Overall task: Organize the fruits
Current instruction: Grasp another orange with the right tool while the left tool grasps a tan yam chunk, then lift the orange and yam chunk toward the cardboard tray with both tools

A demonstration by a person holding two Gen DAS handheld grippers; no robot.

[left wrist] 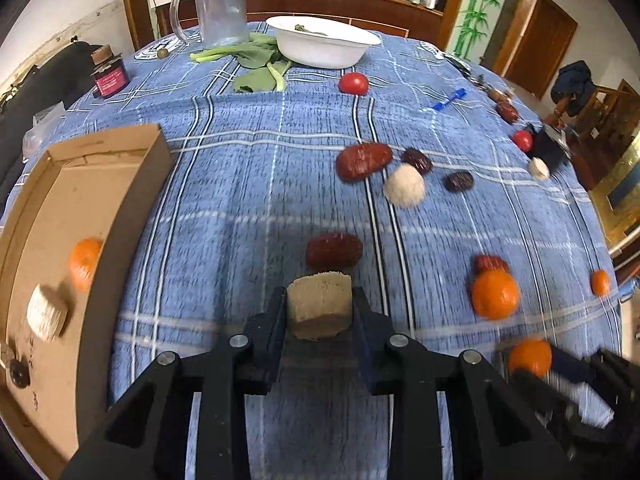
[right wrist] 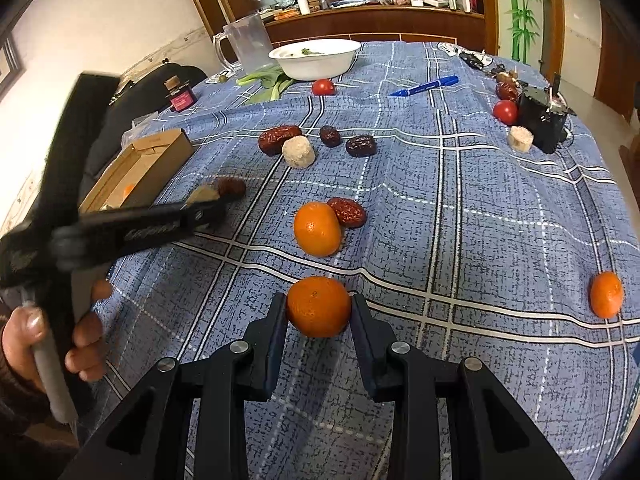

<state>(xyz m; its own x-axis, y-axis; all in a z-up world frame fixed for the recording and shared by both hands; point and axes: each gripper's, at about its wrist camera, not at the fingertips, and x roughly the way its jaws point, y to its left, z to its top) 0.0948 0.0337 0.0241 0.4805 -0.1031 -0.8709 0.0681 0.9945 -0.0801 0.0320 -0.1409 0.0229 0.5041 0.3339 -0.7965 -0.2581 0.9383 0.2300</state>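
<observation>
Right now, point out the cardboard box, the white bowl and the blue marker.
cardboard box (left wrist: pixel 158 160), left wrist view, near corner wall.
white bowl (right wrist: pixel 320 65), right wrist view, outer side.
blue marker (right wrist: pixel 426 86), right wrist view, mid barrel.

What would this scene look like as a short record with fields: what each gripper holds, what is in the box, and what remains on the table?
left gripper: shut on a beige cylindrical chunk
right gripper: shut on a mandarin
cardboard box: holds one boxed mandarin and one boxed chunk
blue plaid tablecloth: loose mandarins, e.g.; red dates, e.g.; cherry tomatoes, e.g.
far end: white bowl, leafy greens, clear plastic jug
extras: blue marker
</observation>
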